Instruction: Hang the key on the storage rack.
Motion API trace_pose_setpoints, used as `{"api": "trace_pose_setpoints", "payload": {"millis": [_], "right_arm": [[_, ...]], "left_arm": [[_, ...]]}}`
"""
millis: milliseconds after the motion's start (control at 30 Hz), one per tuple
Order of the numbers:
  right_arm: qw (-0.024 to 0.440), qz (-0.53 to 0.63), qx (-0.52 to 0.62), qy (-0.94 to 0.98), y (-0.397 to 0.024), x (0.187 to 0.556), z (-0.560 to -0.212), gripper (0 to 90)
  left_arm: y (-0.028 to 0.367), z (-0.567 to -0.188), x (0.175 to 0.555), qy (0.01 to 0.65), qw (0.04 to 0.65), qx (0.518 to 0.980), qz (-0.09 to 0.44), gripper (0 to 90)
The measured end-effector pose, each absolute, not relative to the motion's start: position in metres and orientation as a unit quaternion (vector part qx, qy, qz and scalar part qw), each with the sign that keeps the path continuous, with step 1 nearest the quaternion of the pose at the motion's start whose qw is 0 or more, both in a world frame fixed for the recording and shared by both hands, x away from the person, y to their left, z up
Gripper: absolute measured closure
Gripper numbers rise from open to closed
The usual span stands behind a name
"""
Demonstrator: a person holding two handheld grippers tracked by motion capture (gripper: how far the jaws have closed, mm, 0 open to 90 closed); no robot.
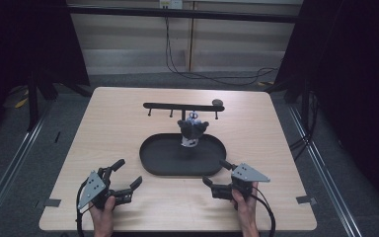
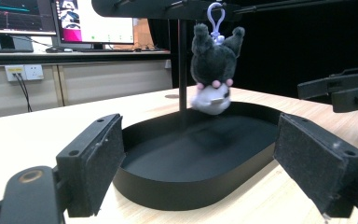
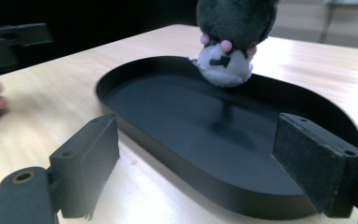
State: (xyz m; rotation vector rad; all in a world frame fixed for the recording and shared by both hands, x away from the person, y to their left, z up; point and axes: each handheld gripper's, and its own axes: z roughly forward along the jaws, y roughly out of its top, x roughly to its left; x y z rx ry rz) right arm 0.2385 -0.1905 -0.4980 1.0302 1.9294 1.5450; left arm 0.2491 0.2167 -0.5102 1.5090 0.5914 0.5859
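Observation:
A dark grey and white plush keychain (image 1: 191,131) (image 2: 212,60) (image 3: 230,42) hangs upside down by a pale blue clip from a black T-shaped rack (image 1: 182,105) (image 2: 182,56). The rack's post stands in a black oval tray (image 1: 158,158) (image 2: 186,186) (image 3: 168,135) at the table's middle. My left gripper (image 1: 127,175) (image 2: 198,172) rests open near the front left, a little short of the tray. My right gripper (image 1: 216,173) (image 3: 209,172) is open at the tray's front right rim. Nothing sits between either pair of jaws.
The light wooden table (image 1: 108,128) has tape marks (image 1: 52,202) near both front corners. A small dark round object (image 1: 217,102) lies at the rack's right end. Black curtains and cables stand beyond the far edge. Monitors (image 2: 56,18) show in the left gripper view.

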Motion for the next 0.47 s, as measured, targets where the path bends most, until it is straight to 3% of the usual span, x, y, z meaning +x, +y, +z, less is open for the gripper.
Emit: {"api": "trace_pose_setpoints", "payload": {"millis": [467], "right_arm": [[0.300, 0.618, 0.349, 0.637, -0.194, 0.219, -0.510, 13.8]], "left_arm": [[0.216, -0.510, 0.248, 0.265, 0.653, 0.662, 0.256, 15.8]]}}
